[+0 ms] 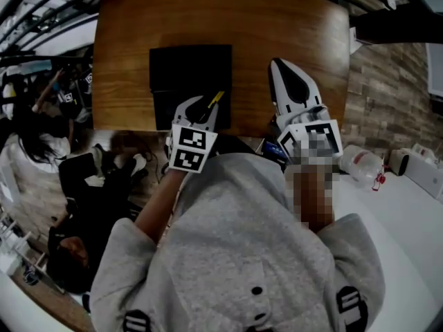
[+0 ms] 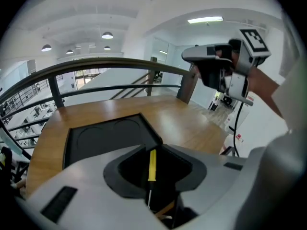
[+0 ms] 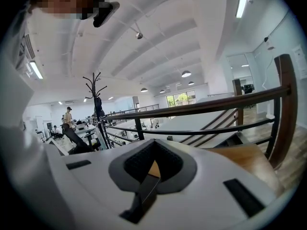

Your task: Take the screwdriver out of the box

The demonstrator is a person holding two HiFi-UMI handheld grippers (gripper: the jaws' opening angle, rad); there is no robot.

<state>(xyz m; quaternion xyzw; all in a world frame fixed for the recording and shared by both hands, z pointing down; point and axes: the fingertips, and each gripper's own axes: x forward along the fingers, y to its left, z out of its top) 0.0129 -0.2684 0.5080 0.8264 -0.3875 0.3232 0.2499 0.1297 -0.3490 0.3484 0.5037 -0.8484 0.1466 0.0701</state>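
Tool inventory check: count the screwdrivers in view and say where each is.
1. The yellow-handled screwdriver is clamped in the left gripper, above the near edge of the black box. Others may lie hidden inside the box.

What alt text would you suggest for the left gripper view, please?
The left tongs grip a yellow-handled screwdriver by its shaft. A black box lies on the wooden table just beyond; the right tongs hang at upper right.

There is one wooden table (image 1: 277, 26), one black box (image 1: 190, 68), one yellow screwdriver (image 1: 216, 98) and one white bottle (image 1: 361, 164). The grippers are two: left gripper (image 1: 205, 106) and right gripper (image 1: 281, 69).
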